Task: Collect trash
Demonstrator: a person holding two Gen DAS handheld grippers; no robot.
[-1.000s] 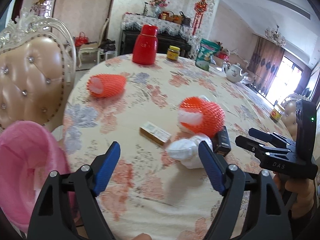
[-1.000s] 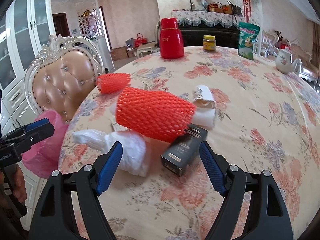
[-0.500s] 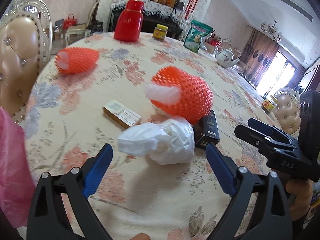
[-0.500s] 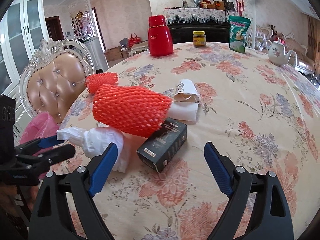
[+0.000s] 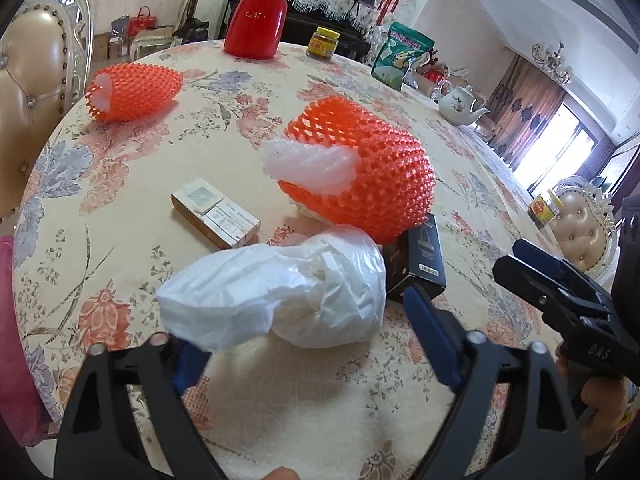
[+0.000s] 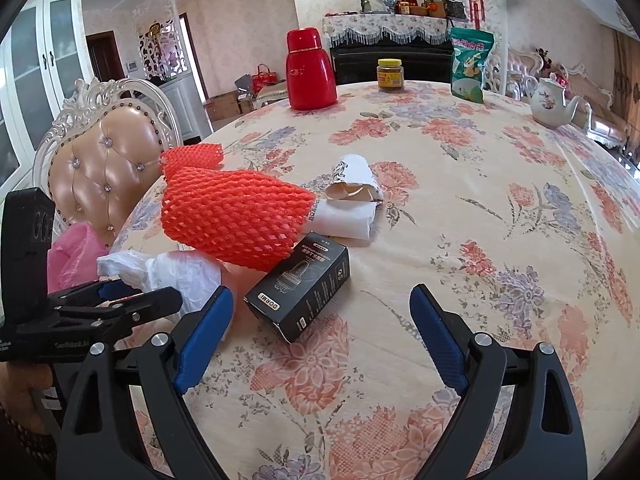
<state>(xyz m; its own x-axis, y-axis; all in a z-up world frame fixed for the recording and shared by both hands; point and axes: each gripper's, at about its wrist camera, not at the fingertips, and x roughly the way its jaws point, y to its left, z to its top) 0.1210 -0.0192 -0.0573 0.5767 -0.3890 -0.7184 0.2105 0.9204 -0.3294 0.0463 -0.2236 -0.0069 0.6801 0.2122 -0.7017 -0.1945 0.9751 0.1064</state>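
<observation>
A crumpled white plastic bag [image 5: 288, 284] lies on the floral table between the fingers of my left gripper [image 5: 308, 344], which is open around it; it also shows in the right wrist view [image 6: 176, 272]. Behind it lie a large orange foam net [image 5: 368, 176], a black box [image 5: 420, 256], a tan carton [image 5: 216, 212] and a second orange net [image 5: 132, 88]. My right gripper [image 6: 320, 328] is open and empty, just short of the black box [image 6: 300, 284]. White paper wrappers [image 6: 352, 200] lie behind the large orange net [image 6: 236, 216].
A pink bag [image 6: 72, 252] hangs at the table's left edge beside a tufted chair [image 6: 100, 160]. At the far side stand a red flask [image 6: 310, 70], a jar [image 6: 389, 75], a green snack bag [image 6: 470, 64] and a teapot [image 6: 554, 102].
My left gripper has moved forward and right until its fingers straddle the white plastic bag. My right gripper has drawn back slightly from the black box.
</observation>
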